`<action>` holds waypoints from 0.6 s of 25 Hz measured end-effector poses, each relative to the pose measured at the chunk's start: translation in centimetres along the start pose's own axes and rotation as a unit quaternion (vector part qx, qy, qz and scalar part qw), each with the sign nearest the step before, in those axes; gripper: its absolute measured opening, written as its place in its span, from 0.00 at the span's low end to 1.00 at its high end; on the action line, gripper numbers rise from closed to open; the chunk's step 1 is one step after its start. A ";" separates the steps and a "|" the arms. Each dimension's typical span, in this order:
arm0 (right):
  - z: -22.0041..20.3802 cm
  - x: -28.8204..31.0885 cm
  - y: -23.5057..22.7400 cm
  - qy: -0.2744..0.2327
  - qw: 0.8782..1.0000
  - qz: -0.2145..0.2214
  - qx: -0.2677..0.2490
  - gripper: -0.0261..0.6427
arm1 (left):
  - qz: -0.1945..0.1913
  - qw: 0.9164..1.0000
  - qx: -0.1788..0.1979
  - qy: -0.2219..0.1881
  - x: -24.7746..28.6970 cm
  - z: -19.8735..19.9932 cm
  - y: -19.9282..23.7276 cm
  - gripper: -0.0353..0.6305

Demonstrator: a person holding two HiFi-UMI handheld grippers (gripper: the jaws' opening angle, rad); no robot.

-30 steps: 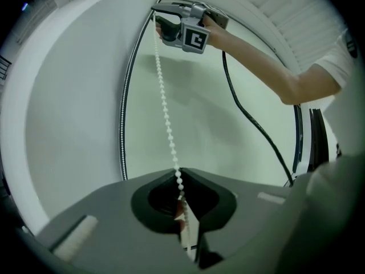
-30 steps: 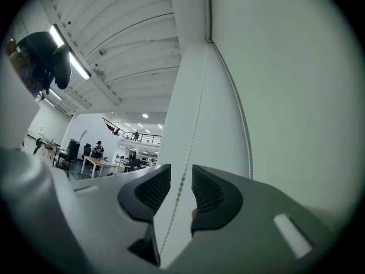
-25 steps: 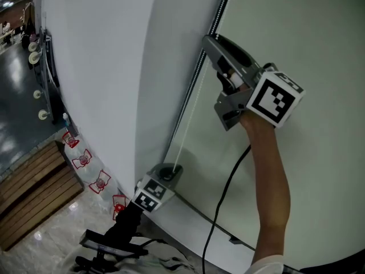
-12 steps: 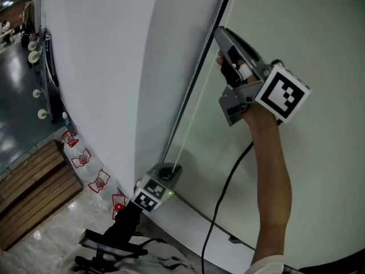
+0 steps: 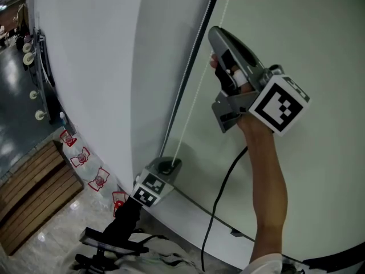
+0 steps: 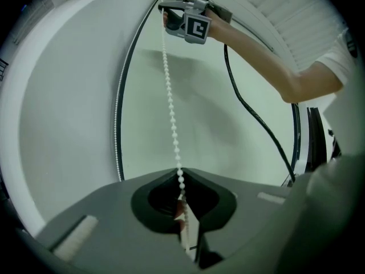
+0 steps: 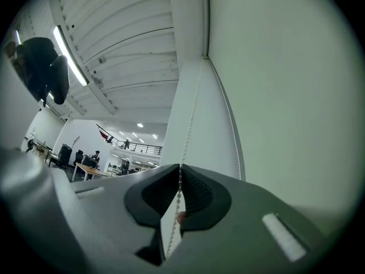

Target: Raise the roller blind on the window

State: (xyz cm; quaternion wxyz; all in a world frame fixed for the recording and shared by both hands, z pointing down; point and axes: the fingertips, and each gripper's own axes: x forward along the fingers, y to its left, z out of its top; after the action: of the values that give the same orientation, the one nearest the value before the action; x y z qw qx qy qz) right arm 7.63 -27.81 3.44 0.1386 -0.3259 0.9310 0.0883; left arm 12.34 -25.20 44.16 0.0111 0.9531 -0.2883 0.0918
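Note:
A white bead chain (image 5: 194, 104) hangs beside the edge of the white roller blind (image 5: 97, 67), in front of the pale green pane (image 5: 308, 21). High on the chain, my right gripper (image 5: 214, 41) has just been closing its jaws, and they now pinch the bead chain (image 7: 188, 130) between them. At the bottom, my left gripper (image 5: 166, 165) is shut on the same bead chain (image 6: 169, 96). The chain runs taut from it up to the right gripper (image 6: 171, 13).
A black cable (image 5: 222, 193) hangs from the right gripper along the person's forearm. The dark blind guide rail (image 5: 182, 90) runs next to the chain. On the floor at the left are a wooden platform (image 5: 28, 193), red-and-white packs (image 5: 85, 161) and a black stand (image 5: 108, 241).
The right gripper's jaws stood open beside the chain and have shut on it. That gripper shifted slightly higher along the chain. The left gripper has kept its grip in place.

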 end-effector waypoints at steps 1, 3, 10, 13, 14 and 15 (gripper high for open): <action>-0.1 0.0 -0.1 0.007 1.000 -0.002 0.001 0.06 | -0.001 1.000 -0.001 0.000 0.1 0.5 -0.1 0.05; -0.2 0.1 -0.4 0.019 1.000 -0.002 0.003 0.06 | -0.003 1.000 -0.004 0.000 0.3 1.7 -0.2 0.05; -6.5 -3.0 2.4 0.030 1.000 0.001 0.009 0.06 | -0.002 1.000 0.002 -0.005 0.0 -0.5 -0.4 0.05; -8.6 -3.9 2.9 0.037 0.999 0.000 0.018 0.06 | -0.001 1.000 0.003 -0.009 -0.1 -0.2 -0.2 0.05; -9.2 -4.2 3.0 0.040 0.999 -0.001 0.021 0.06 | 0.000 1.000 0.003 -0.011 -0.1 0.1 -0.1 0.05; -9.7 -4.4 3.2 0.042 0.999 -0.001 0.024 0.06 | 0.000 1.000 0.004 -0.013 -0.1 0.4 -0.1 0.05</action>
State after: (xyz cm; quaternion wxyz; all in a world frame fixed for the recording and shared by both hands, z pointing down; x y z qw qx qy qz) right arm 6.99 -25.27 14.29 0.1071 -0.3271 0.9375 0.0519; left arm 12.39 -25.10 43.79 0.0035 0.9541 -0.2883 0.0806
